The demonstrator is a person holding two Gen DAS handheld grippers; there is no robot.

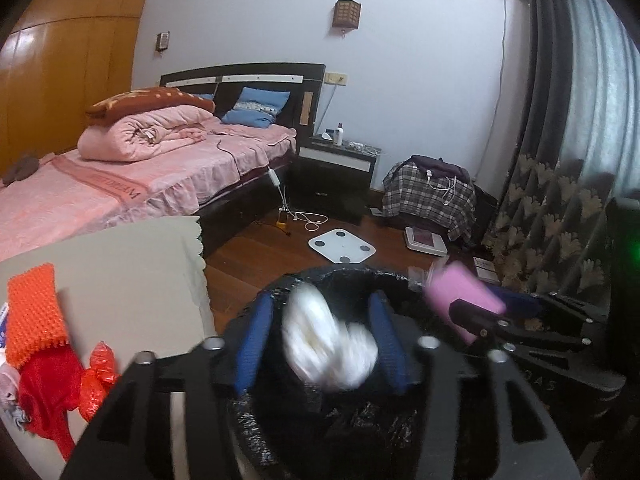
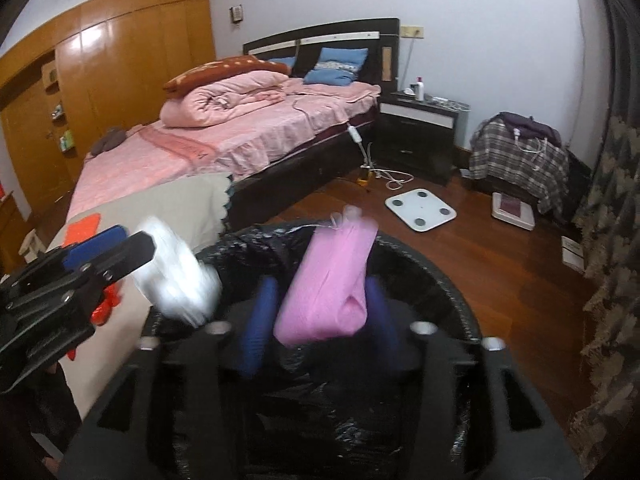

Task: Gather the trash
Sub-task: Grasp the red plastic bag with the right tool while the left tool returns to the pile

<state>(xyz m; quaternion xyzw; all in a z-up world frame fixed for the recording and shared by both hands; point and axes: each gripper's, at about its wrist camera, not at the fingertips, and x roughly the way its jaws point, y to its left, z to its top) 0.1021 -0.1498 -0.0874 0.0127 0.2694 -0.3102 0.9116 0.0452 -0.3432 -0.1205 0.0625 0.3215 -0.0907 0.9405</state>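
Note:
A black bin with a black liner (image 1: 340, 270) sits right under both grippers. In the left wrist view my left gripper (image 1: 320, 300) stands open over the bin mouth. A blurred white crumpled wad (image 1: 328, 344) is between its blue fingers (image 1: 252, 344), and the pads do not press on it. In the right wrist view my right gripper (image 2: 322, 284) is open above the same bin (image 2: 440, 264), with a pink plastic bag (image 2: 328, 292) loose between its fingers. Each view shows the other gripper at its side: left gripper (image 2: 136, 240), right gripper (image 1: 488, 304).
A table with a beige cloth (image 1: 132, 272) stands left of the bin, carrying an orange spiky pad (image 1: 34, 312) and red bags (image 1: 98, 376). Beyond are a pink bed (image 2: 248, 136), a white scale (image 2: 420, 204) on the wooden floor, a nightstand (image 2: 420, 128) and a curtain (image 1: 560, 200) at right.

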